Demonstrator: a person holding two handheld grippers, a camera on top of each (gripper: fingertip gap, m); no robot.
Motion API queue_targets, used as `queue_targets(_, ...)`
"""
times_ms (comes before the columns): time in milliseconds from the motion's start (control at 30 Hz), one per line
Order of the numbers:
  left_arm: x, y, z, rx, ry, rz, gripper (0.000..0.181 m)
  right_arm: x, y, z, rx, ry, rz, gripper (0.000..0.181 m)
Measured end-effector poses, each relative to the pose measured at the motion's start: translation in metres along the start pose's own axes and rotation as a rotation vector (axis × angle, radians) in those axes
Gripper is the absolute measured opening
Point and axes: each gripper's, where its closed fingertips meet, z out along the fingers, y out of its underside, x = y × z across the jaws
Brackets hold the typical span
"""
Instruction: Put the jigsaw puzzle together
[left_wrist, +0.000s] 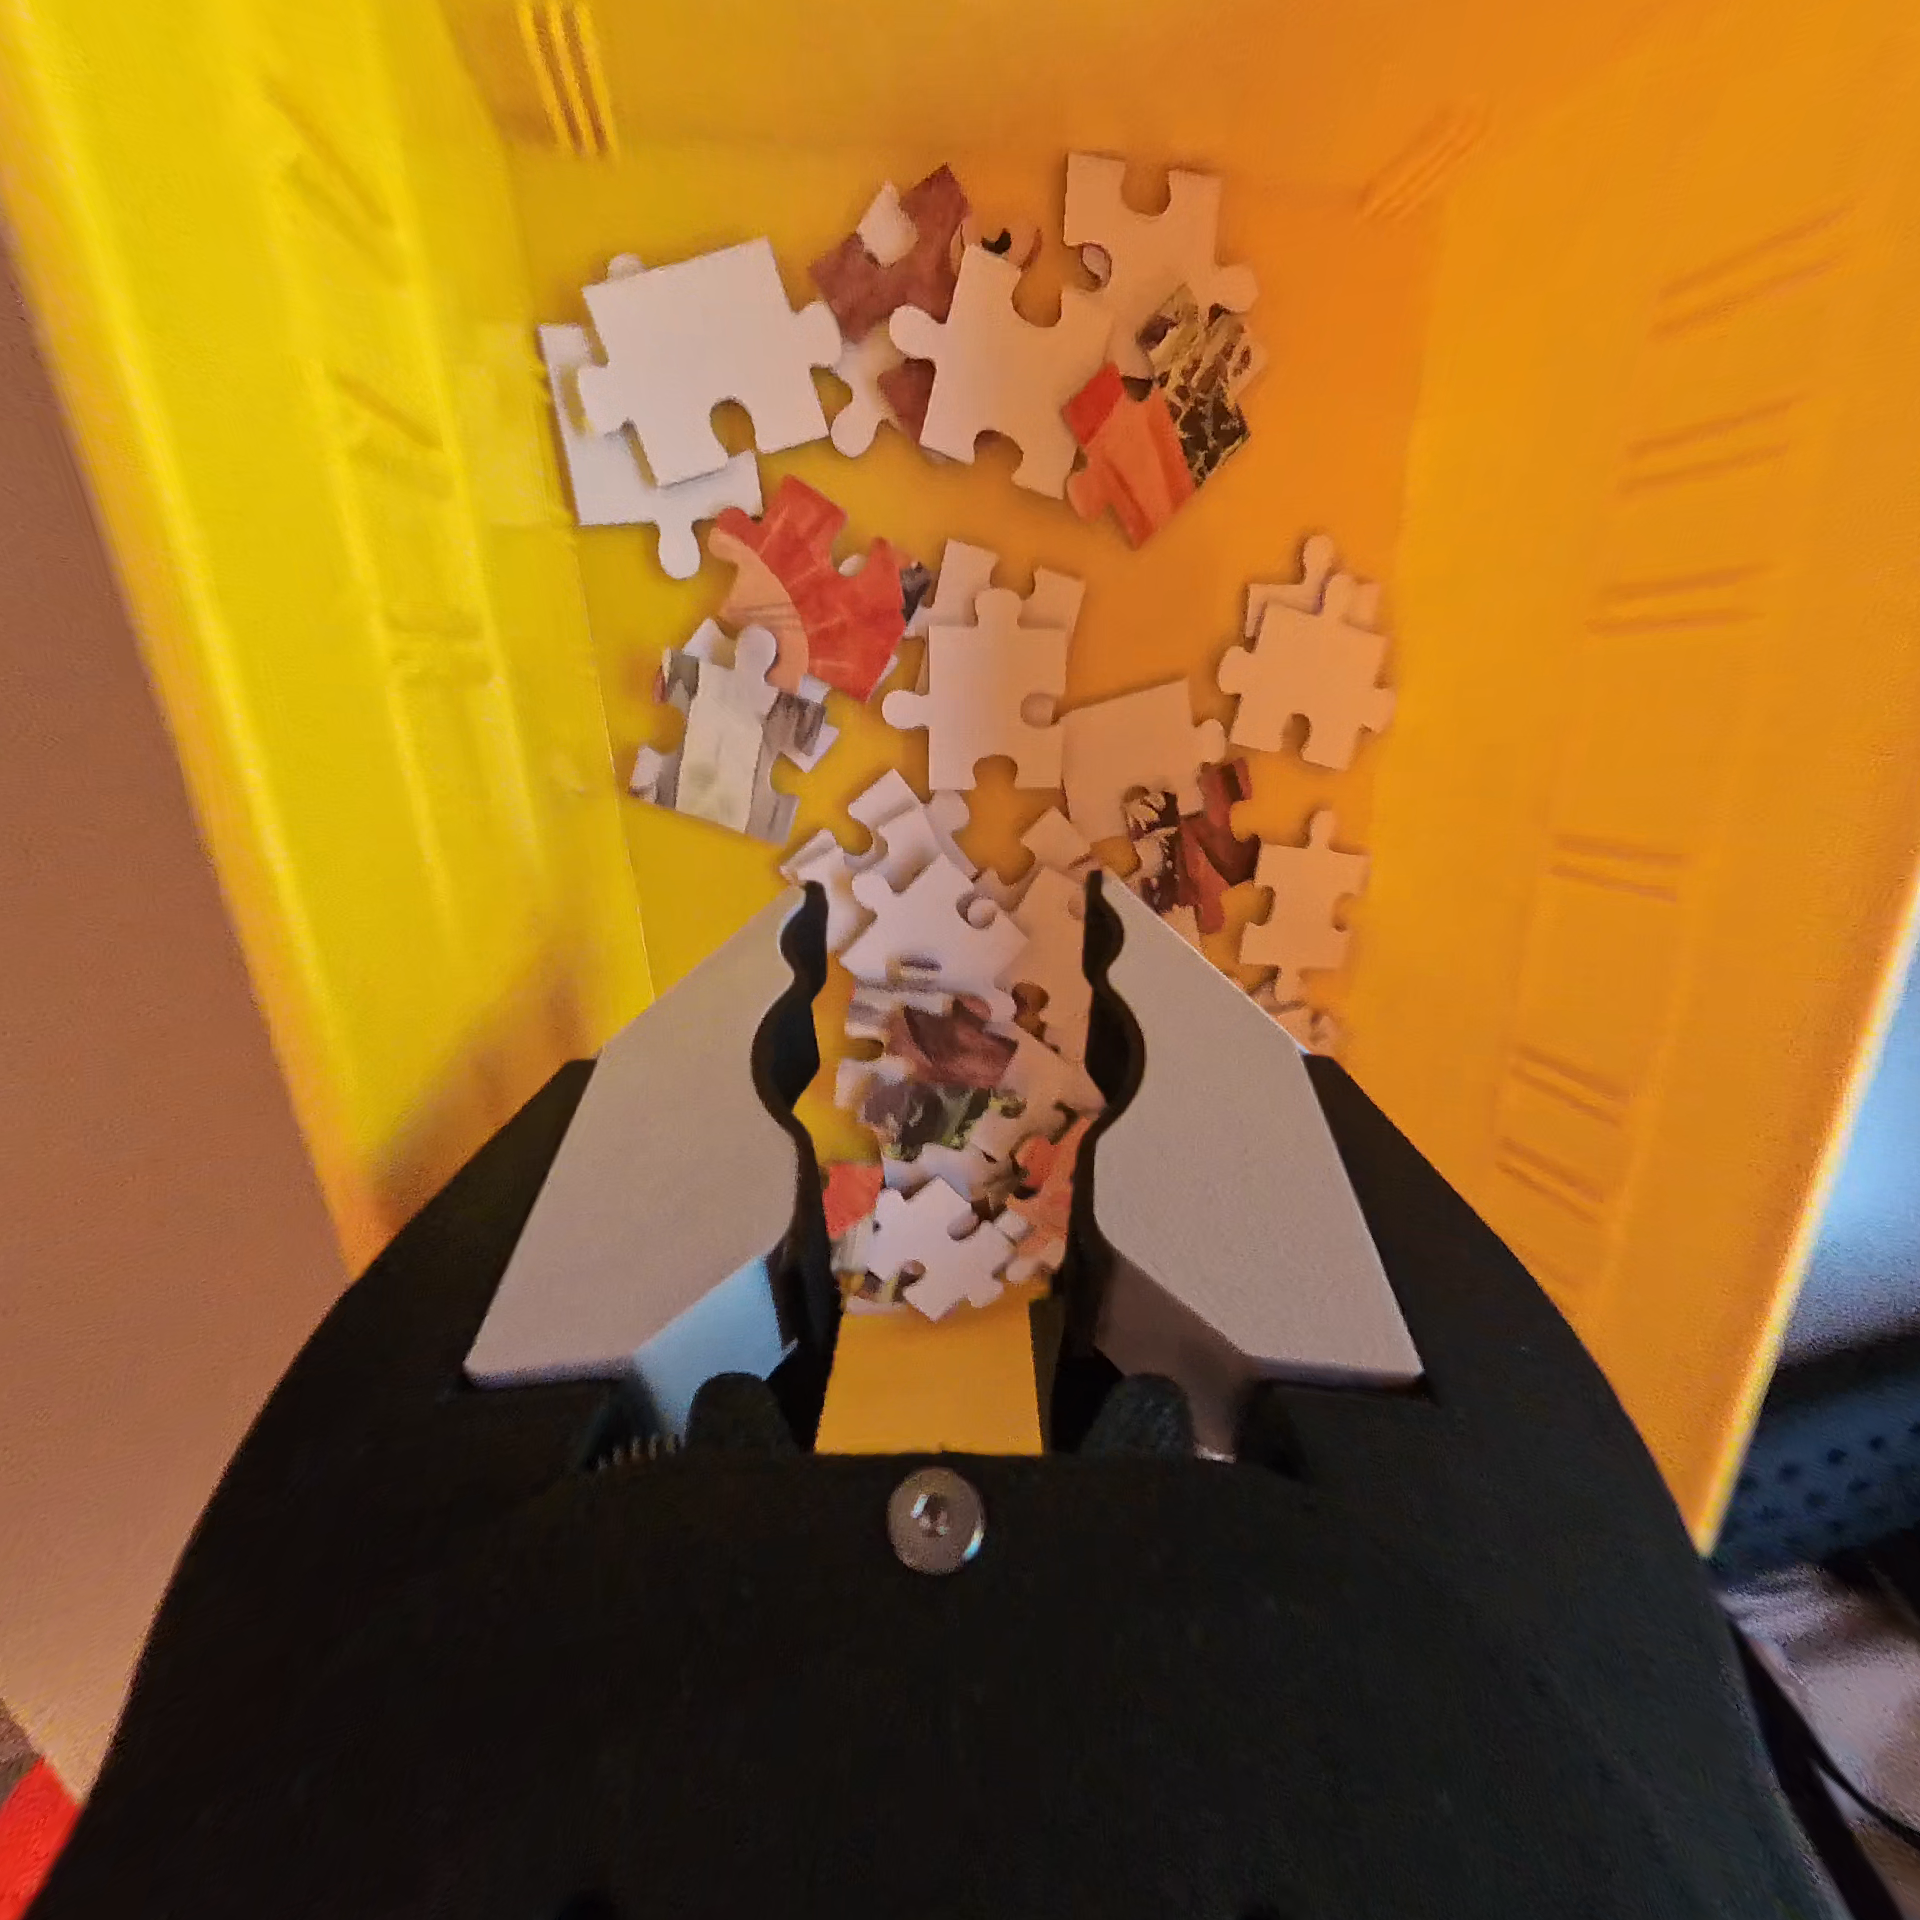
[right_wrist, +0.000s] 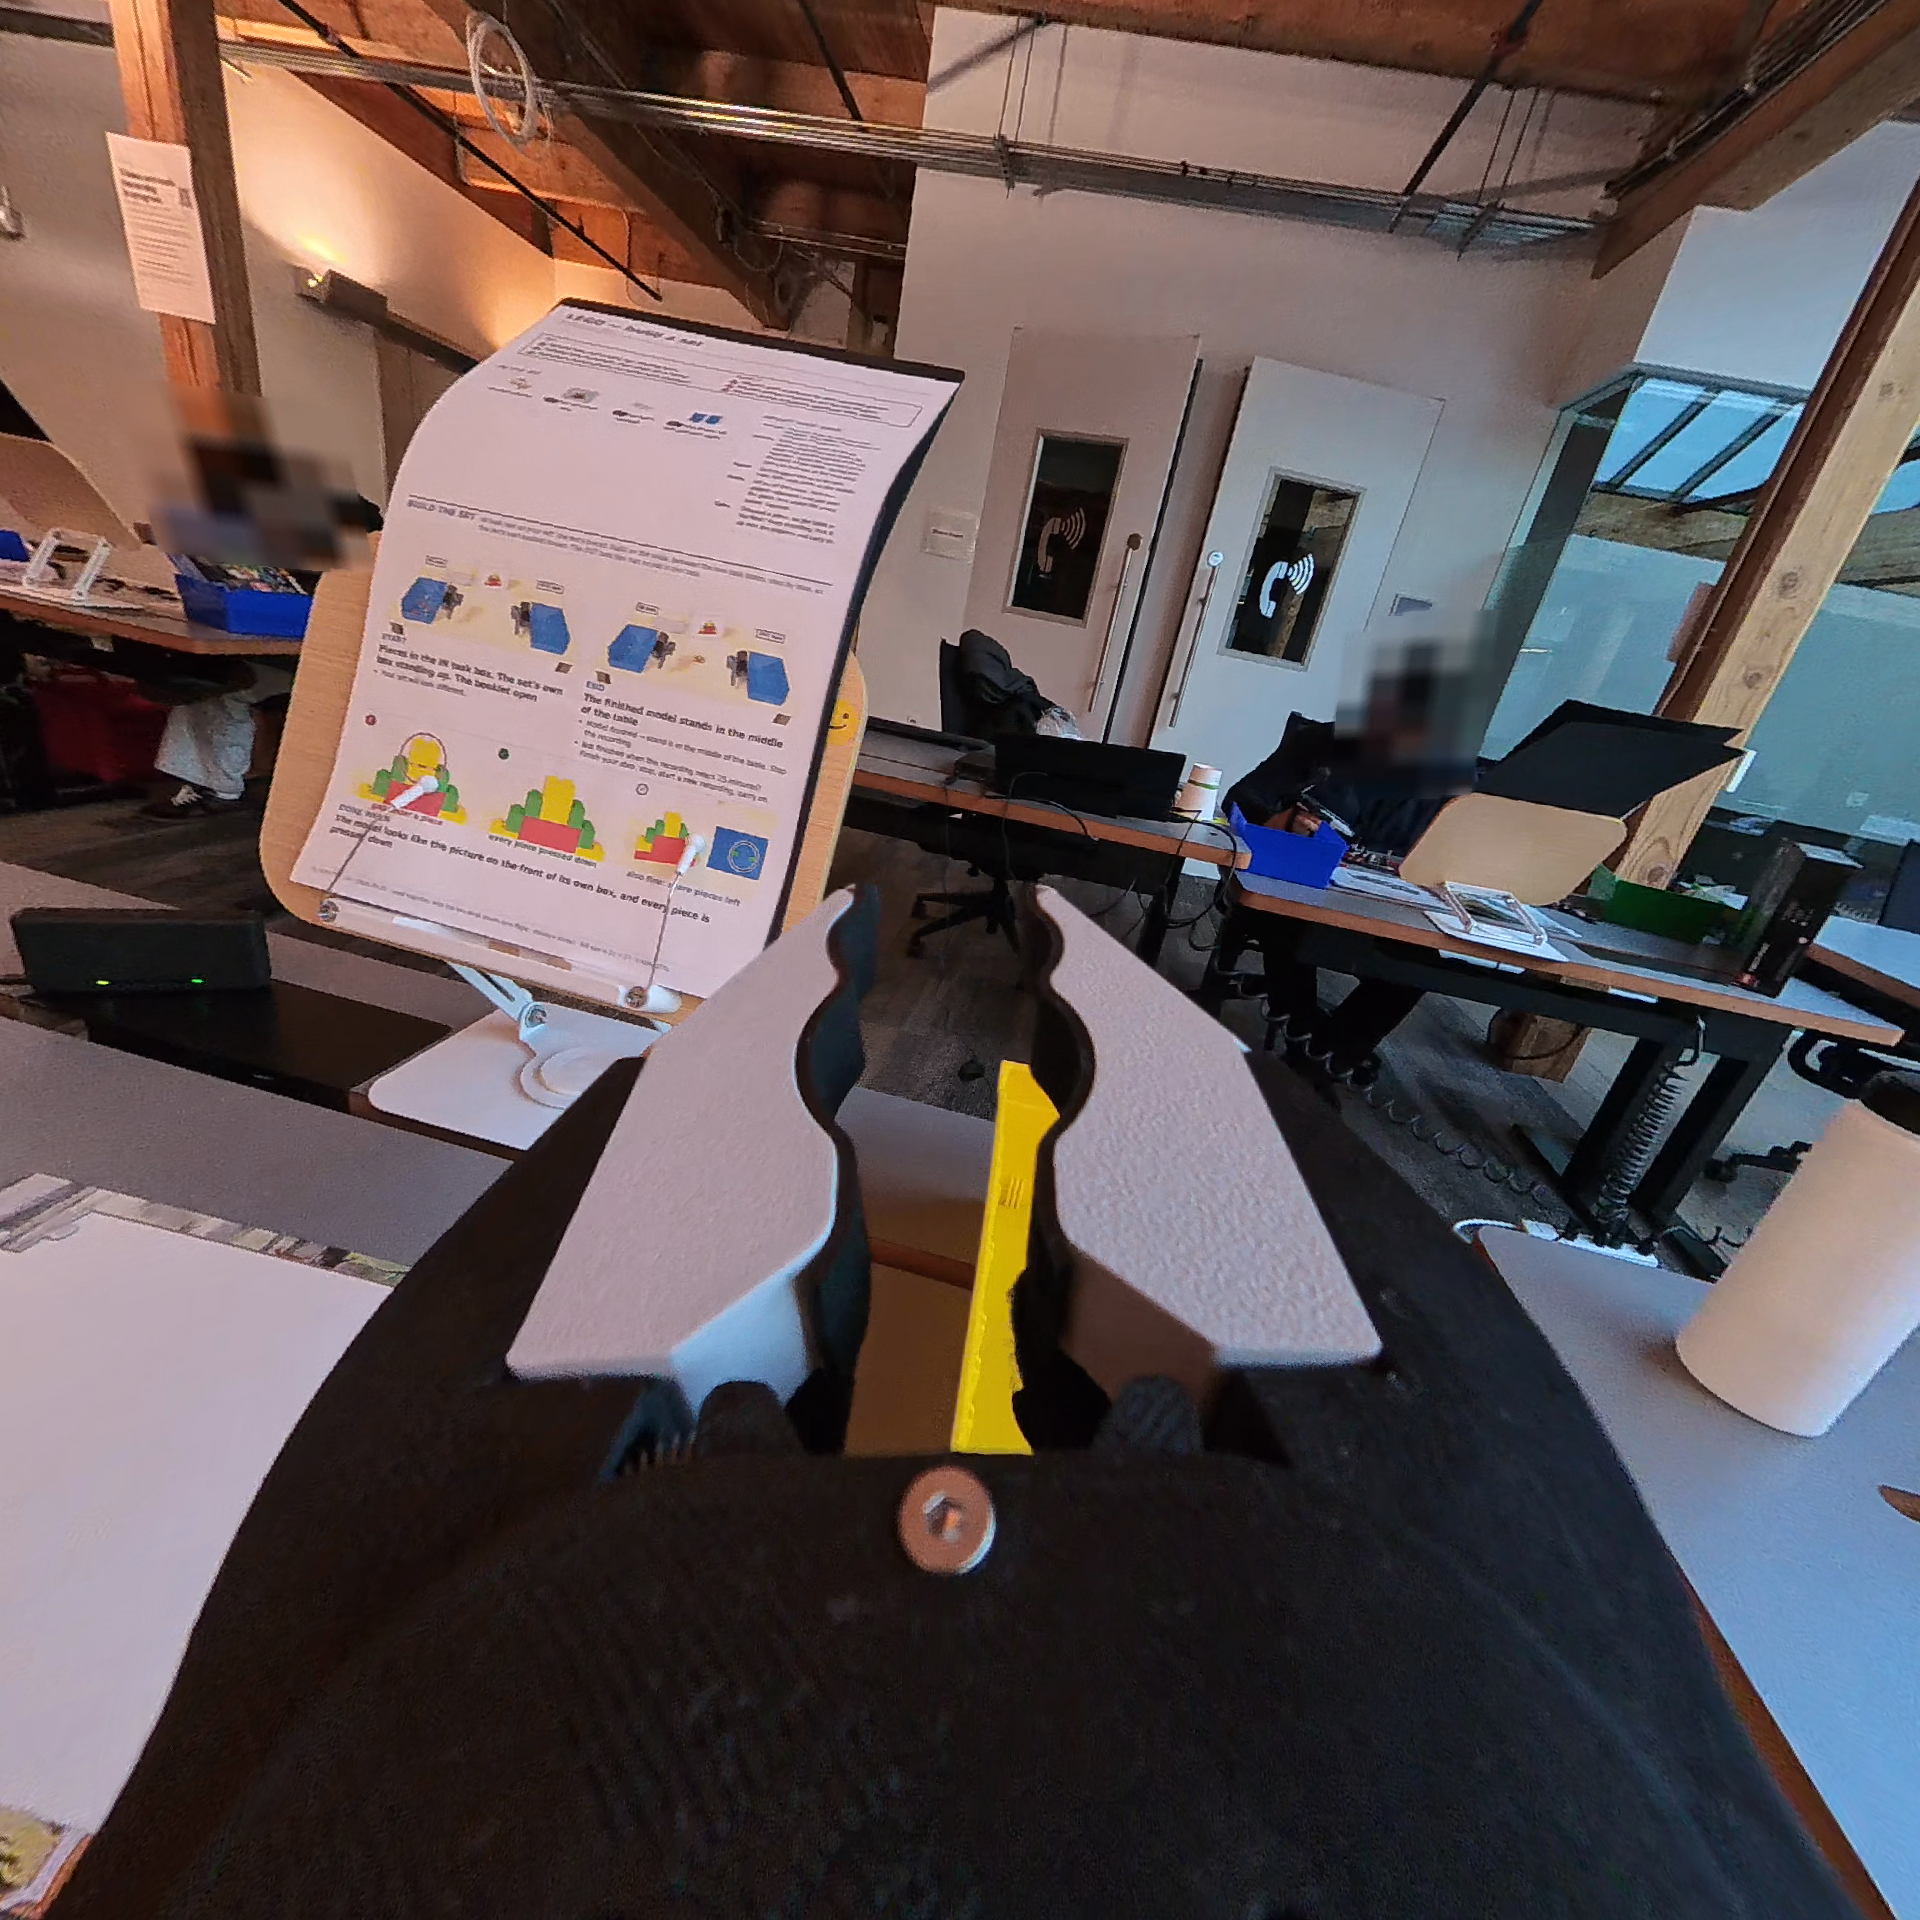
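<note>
The left wrist view is filled by a yellow bin (left_wrist: 1621, 644), walls rising on both sides, with loose puzzle pieces (left_wrist: 987, 686) scattered over its floor — many lie white side up, some show orange, brown and grey print. The left gripper (left_wrist: 951, 904) points into the bin with its jaws parted over the heap and nothing between them; motion blur softens the nearest pieces, so whether the tips touch any is hard to tell. The right wrist view looks out over the room instead: a white board (right_wrist: 156, 1455) with a strip of joined edge pieces (right_wrist: 208, 1231) along its top is cut off at the left, an instruction sheet (right_wrist: 623, 665) stands on a stand, and a paper roll (right_wrist: 1808, 1278) sits right. The right gripper (right_wrist: 951, 914) is spread too — a yellow bin wall (right_wrist: 1003, 1268) shows against the inside of its right-hand finger, contact unclear
</note>
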Motion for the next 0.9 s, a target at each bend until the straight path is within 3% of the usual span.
queue_targets(300, -0.035, -0.043, 0.016, 0.134, -0.330, 0.176, 0.049, -0.004, 0.002, 0.003, -0.004, -0.022, 0.020, 0.026)
queue_targets(433, -0.033, -0.041, 0.026, 0.108, -0.313, 0.169, 0.050, -0.004, 0.001, 0.002, 0.003, -0.029, 0.039, 0.026)
queue_targets(533, -0.021, -0.038, 0.033, 0.091, -0.217, 0.141, 0.049, -0.004, 0.000, 0.002, 0.009, -0.034, 0.053, 0.026)
queue_targets(600, -0.027, -0.038, 0.030, 0.090, -0.244, 0.109, 0.056, -0.005, 0.000, 0.002, 0.009, -0.042, 0.062, 0.026)
queue_targets(900, -0.030, -0.034, 0.030, 0.066, -0.268, -0.019, 0.051, -0.010, 0.002, 0.005, -0.003, -0.056, 0.061, 0.026)
